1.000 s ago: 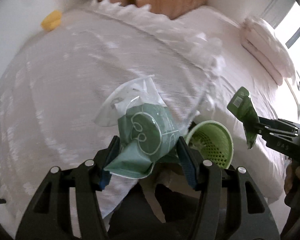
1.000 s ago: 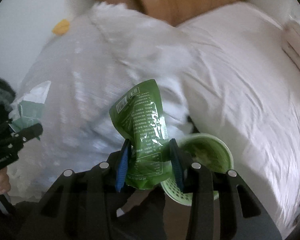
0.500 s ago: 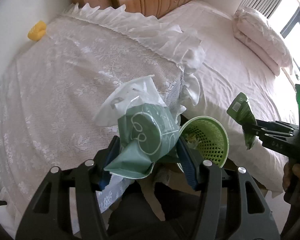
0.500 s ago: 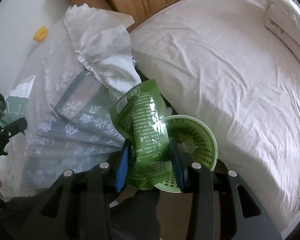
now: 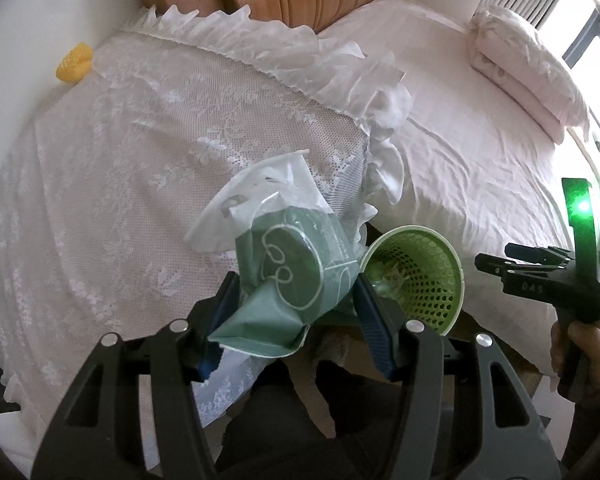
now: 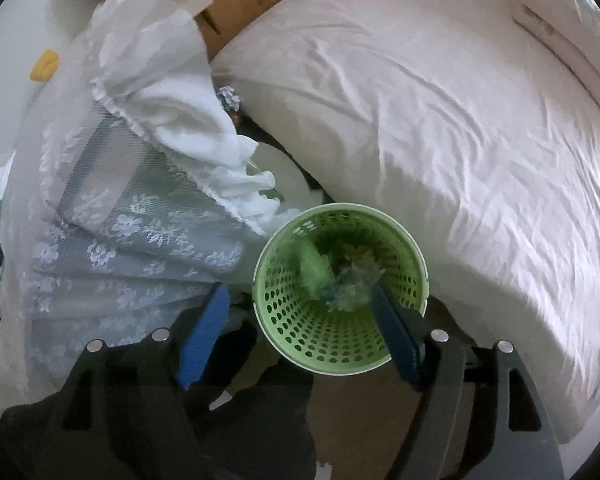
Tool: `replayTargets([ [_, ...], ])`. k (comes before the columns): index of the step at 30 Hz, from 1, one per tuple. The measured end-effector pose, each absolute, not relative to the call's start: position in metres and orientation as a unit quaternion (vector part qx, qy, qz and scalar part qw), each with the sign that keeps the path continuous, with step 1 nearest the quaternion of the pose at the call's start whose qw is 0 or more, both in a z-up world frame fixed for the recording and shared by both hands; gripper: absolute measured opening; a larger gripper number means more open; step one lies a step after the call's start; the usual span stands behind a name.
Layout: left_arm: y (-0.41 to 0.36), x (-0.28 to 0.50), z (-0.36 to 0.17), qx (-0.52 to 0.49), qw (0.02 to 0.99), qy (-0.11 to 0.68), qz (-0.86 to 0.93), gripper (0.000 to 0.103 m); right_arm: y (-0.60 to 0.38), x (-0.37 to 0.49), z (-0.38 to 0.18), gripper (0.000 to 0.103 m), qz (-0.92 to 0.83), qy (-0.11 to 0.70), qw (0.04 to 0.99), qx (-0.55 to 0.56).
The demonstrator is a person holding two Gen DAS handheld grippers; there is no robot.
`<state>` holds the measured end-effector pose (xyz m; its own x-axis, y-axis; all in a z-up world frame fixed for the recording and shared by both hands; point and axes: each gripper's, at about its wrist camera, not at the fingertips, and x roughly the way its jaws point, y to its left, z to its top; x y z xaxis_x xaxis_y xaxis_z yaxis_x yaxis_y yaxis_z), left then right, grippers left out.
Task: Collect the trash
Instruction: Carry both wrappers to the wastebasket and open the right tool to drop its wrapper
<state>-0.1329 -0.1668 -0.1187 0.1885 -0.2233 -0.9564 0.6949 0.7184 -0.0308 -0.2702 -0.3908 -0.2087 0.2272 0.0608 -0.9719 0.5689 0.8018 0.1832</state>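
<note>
- One wrapper is left to bin: the pale green packet (image 5: 290,276) sits clamped in your left gripper (image 5: 292,312), above and to the left of the green basket (image 5: 440,280).
- Carry it across until it hangs squarely over the basket's mouth before you let go; the packet is light and crumpled, with a clear plastic flap sticking up beyond the fingers, so I'd expect it to drift or catch on the rim if dropped from the side.
- Go in low, close to the rim, and part the fingers fully so the film does not cling to a blue pad (image 5: 374,336).
- Mind the lace cover (image 5: 148,168) just left of the basket (its ruffled edge hangs right beside the rim and could snag).
- Left jaws: partly closed, squeezing the packet on both sides.
- Your right gripper (image 6: 300,330) hangs directly over the basket (image 6: 284,332) with its jaws spread wide, one either side of the mouth, and nothing between them; in my judgement its load is delivered.
- Inside the basket lie crumpled scraps (image 6: 350,280) and a blurred green wrapper (image 6: 312,268).
- Pull the right gripper aside first, so the left has room over the opening.
</note>
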Motion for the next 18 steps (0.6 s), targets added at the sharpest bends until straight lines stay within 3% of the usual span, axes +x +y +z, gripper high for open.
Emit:
replayTargets([
  [17,-0.1631,-0.1328,-0.1204,0.223,0.735,0.558,-0.313,0.056,-0.3837,-0.265,-0.2137,0.076,-0.17,0.6,0.736,0.265],
  [18,-0.1659,-0.1354,-0.1214,0.23,0.732,0.557,-0.317,0.056,-0.3835,-0.2655,-0.2135,0.08,-0.171,0.599,0.736,0.265],
])
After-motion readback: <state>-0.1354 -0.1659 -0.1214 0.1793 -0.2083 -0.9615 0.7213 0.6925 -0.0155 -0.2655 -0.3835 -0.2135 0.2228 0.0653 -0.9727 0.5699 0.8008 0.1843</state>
